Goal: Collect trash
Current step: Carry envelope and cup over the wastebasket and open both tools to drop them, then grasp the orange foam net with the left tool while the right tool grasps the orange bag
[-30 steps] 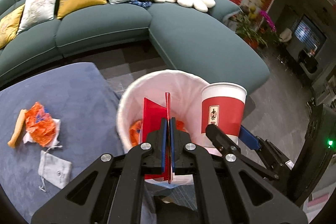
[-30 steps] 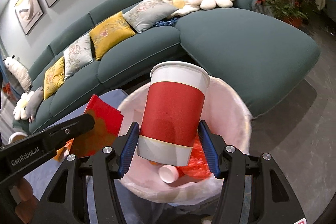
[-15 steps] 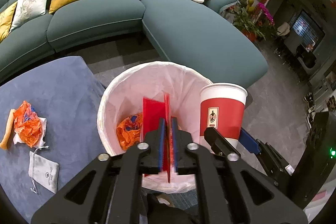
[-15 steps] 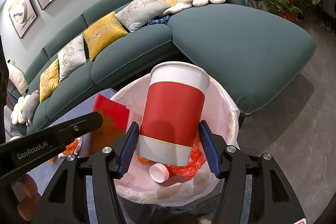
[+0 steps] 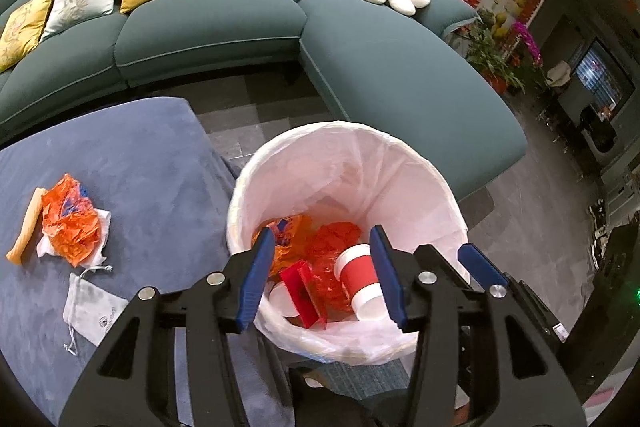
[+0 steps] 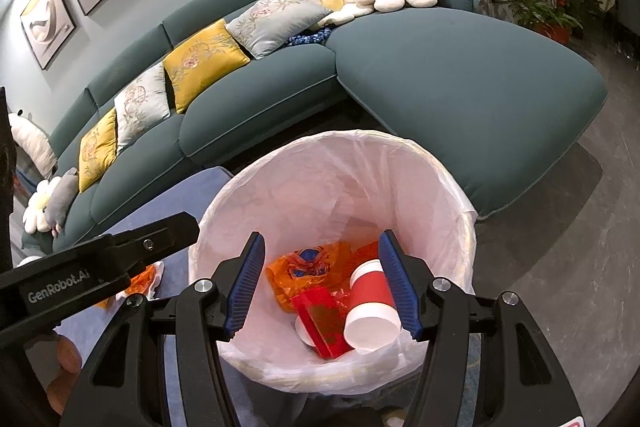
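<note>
A bin lined with a white bag [image 5: 240, 195] [image 6: 332, 137] stands right under both grippers. Inside it a red paper cup [image 5: 358, 275] [image 6: 370, 291] lies on its side beside a red envelope [image 5: 300, 287] [image 6: 320, 315] and crumpled orange plastic [image 5: 288, 231] [image 6: 308, 267]. My left gripper [image 5: 320, 247] hangs over the bin, its jaws opening with nothing between them. My right gripper [image 6: 322, 255] is open over the bin too, holding nothing. On the blue padded surface [image 5: 120, 147] to the left lie an orange wrapper [image 5: 70, 223] on white tissue, a tan stick [image 5: 26, 227] and a grey drawstring pouch [image 5: 90, 307].
A teal corner sofa [image 5: 400, 75] with cushions curves behind the bin, with a strip of grey floor [image 5: 256, 115] between. Potted plants [image 5: 496, 55] and dark furniture stand at the right. The left gripper's body [image 6: 100, 263] and a hand [image 6: 64, 359] fill the right wrist view's lower left.
The left jaws have parted and the red envelope has dropped into the bin. The red cup has left the right gripper and now lies in the bin.
</note>
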### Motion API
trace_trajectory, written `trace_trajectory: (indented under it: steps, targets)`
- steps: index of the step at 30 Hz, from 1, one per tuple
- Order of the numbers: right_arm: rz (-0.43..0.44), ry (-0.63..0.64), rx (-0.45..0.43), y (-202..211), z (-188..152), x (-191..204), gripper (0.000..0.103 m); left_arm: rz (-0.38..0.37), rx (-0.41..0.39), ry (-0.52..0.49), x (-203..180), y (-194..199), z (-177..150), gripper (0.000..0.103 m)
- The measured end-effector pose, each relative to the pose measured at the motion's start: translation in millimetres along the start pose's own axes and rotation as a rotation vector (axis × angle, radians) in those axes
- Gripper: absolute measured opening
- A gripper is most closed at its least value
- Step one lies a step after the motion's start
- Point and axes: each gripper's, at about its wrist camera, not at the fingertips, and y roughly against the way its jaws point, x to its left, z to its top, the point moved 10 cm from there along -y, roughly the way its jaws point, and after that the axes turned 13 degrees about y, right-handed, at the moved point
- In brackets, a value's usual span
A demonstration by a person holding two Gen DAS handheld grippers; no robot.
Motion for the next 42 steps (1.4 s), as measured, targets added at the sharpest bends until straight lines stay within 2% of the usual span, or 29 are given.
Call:
trace_trajectory:
  steps: [10, 19, 32, 37, 40, 42]
  targets:
    - [0.025, 0.046, -0.003, 5, 7, 32, 0.058, 0.025, -0.026, 0.047, 32, 17, 5, 0.047]
    - [0.069, 0.123, -0.004, 3, 12, 78, 0.058, 0.067, -0.061, 0.128, 87, 35, 13, 0.050]
    - [0.155, 0.244, 0.039, -21, 7, 173, 0.058, 0.159, -0.087, 0.255, 199, 55, 16, 0.050]
    - [0.194, 0.301, 0.075, -40, -4, 218, 0.058, 0.228, -0.094, 0.295, 256, 60, 14, 0.050]
    - [0.214, 0.332, 0.100, -55, -10, 241, 0.058, 0.276, -0.102, 0.307, 287, 62, 13, 0.057]
    - [0.227, 0.352, 0.116, -64, -14, 258, 0.058, 0.314, -0.112, 0.309, 310, 63, 14, 0.057]
